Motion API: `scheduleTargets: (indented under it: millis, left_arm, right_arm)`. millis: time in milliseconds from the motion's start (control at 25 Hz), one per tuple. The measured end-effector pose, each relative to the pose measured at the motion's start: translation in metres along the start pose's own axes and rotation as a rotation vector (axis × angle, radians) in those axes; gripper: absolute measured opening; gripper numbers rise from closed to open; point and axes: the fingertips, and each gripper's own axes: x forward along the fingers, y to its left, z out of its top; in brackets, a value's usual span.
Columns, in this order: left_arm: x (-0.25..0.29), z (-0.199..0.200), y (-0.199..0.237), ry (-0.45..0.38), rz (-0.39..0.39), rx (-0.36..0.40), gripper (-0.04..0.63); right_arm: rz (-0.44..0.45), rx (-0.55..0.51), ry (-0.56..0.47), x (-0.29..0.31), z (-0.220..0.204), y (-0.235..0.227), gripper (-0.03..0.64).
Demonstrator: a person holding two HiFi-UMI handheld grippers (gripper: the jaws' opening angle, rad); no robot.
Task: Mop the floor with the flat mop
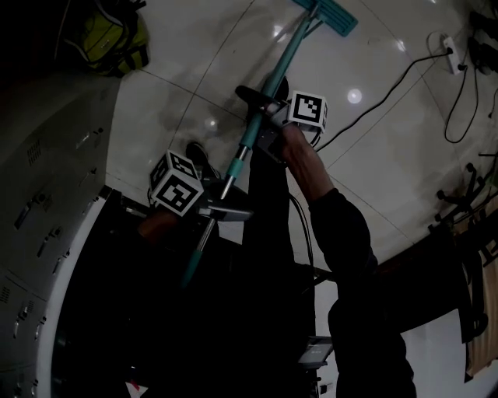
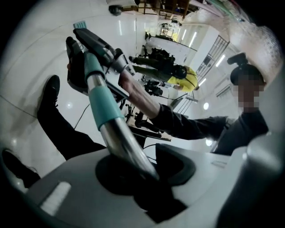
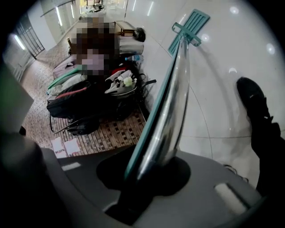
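Floor (image 1: 194,70): pale glossy tiles with lamp glare; fills the upper half of the head view.
Lockers (image 1: 39,202): grey, along the 9 o'clock edge of the head view.
Mop (image 1: 268,85): flat mop. The pole runs from 1 o'clock down to 7 o'clock in the head view, teal with a chrome stretch.
Mop head (image 1: 331,14): teal and flat on the floor at 1 o'clock, at the top edge. In the right gripper view it lies at 12 o'clock (image 3: 190,24).
Arm (image 1: 334,225): dark sleeve, reaches toward 11 o'clock up to the right gripper.
Bag (image 1: 109,39): yellow-green, on the floor at 10 o'clock, well apart from the mop.
Right gripper (image 3: 149,176): fingers closed tight on the chrome pole, nothing else between them. It sits higher on the pole in the head view (image 1: 263,128), marker cube at its 2 o'clock.
Left gripper (image 2: 144,171): fingers clamped on the chrome pole just below the teal sleeve. In the head view (image 1: 226,204) it is at 7 o'clock of the right gripper, further from the mop head.
Shoe (image 3: 251,100): black, on the floor at 3 o'clock of the pole in the right gripper view.
Power strip (image 1: 449,45): white, on the floor at 2 o'clock, with black cables trailing off it.
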Motion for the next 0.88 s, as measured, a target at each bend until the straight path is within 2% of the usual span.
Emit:
scheduleTargets:
  millis: [200,400,600,760,880]
  left_arm:
    - [0.012,0.055,0.008,0.025,0.028,0.029,0.149]
    - [0.015,0.128,0.008,-0.043,0.002,0.044,0.143]
    - [0.016,0.195,0.011,-0.002,0.024,0.080,0.138]
    - [0.012,0.215,-0.005,-0.005,-0.008,0.049,0.138]
    - [0.011,0.209,-0.013,0.014,0.011,0.102,0.138]
  right_arm:
    - [-0.014,-0.048,-0.009,-0.009,0.062,0.006,0.097]
    - [-0.020,-0.079,-0.038,-0.018,0.132,0.023,0.101]
    - [-0.049,-0.118,-0.066,-0.025,0.207,0.038,0.100]
    - [-0.028,-0.137,-0.082,-0.026,0.230,0.059,0.101]
    - [-0.017,-0.165,-0.078,-0.027,0.224,0.070,0.101]
